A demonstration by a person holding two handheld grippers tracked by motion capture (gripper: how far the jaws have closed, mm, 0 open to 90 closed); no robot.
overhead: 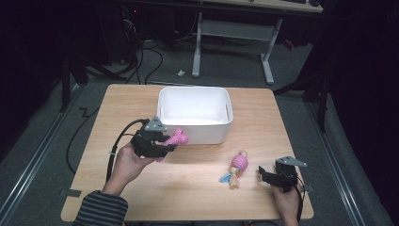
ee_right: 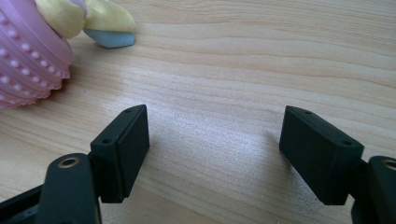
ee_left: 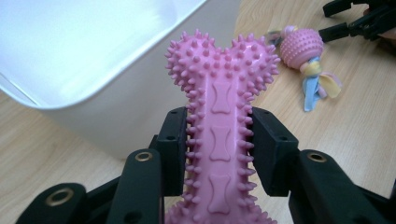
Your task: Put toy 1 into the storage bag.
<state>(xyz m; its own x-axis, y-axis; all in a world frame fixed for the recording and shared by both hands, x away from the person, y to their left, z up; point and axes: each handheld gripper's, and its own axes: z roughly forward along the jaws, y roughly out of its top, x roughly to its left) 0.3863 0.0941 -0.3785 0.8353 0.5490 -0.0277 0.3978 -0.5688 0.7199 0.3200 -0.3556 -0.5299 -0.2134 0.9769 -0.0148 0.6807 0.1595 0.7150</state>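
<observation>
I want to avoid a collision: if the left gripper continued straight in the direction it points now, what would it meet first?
Probably the white bin: the left gripper, shut on the pink spiked bone, points toward its near wall. Depth is unclear, so it might instead pass over the rim.

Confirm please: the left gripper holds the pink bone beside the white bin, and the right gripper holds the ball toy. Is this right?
Not quite. The right gripper is open and holds nothing; the ball toy lies beside it on the table, as the right gripper view shows. The rest is correct.

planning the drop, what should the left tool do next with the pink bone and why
Probably carry it over the white bin rim before opening. The left tool is shut on the pink bone, which hangs beside the bin's near wall, not yet above its opening.
</observation>
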